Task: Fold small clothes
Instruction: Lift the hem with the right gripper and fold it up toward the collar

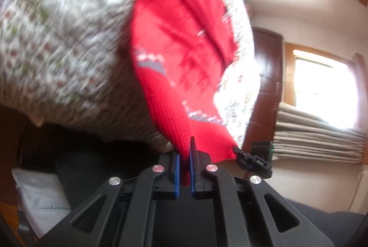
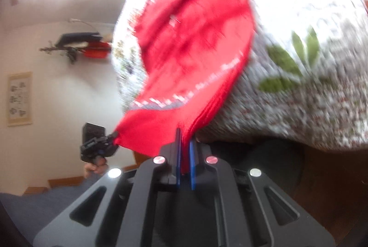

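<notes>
A quilt (image 1: 64,44) with a leaf and flower print fills the background of both wrist views, blurred, and draped over what looks like a bed or table edge. Across it lies the garment (image 1: 181,40), a small red knit with a grey and white zigzag band, its far part resting on the quilt and its near hem lifted clear of the edge between the two tools. The left gripper (image 1: 184,168) has its blue pads close together with a fold of red knit pinched between them; in its view the other tool's tip shows just to the right, at the hem corner. The right gripper (image 2: 184,162) is likewise clamped on the hem, several layers of knit bunching beside its jaws, and the left tool appears at the far corner with a hand (image 2: 93,168) under it. The knit judges as light, soft and limp, with some stretch: it will sag between two holds and keep no crease by itself, so it wants tension along the hem while it is carried over. The thicker ribbed edge at the corners looks the surest place to hold, since a pinch in the loose middle would only gather cloth. The bunched layers at the right side may slip or fold unevenly
</notes>
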Demonstrator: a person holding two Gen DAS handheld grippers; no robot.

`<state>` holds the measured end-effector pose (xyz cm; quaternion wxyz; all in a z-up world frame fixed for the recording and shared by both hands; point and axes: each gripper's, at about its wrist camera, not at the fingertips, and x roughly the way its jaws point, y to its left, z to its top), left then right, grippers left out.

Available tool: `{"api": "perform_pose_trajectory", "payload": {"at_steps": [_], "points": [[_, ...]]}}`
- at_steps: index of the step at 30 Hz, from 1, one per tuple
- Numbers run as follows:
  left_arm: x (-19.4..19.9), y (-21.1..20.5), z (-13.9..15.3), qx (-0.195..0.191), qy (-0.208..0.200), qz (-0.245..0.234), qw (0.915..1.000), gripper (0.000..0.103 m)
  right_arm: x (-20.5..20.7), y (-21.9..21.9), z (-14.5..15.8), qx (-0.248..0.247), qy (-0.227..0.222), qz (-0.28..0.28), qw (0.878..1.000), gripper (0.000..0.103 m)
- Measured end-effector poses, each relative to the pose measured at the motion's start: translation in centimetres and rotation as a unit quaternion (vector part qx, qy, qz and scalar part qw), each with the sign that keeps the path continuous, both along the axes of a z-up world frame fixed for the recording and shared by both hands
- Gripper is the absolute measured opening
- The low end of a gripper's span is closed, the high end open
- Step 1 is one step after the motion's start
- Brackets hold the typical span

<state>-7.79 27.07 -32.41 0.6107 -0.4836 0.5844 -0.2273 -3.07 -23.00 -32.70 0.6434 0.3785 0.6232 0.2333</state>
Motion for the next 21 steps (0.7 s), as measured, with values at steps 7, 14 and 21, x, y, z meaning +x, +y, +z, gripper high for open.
{"api": "perform_pose_trajectory", "payload": {"at_steps": [7,14,21], "points": [[4.0,-0.4,3.4,-0.038,-0.025,0.062,0.9970,0.006,5.8,-0.7,2.8,0.068,-0.035,-0.027,0.997,0.004],[8.9,-0.1,3.7,-0.059,-0.020,0.129,0.9898,0.006,10.6,-2.5,2.9,0.111,-0.038,-0.055,0.992,0.004],[16.0,0.7,-0.3,-0.070,0.016,0.154,0.9855,0.006,16.3,-2.2,0.4,0.091,-0.017,-0.072,0.993,0.004]]}}
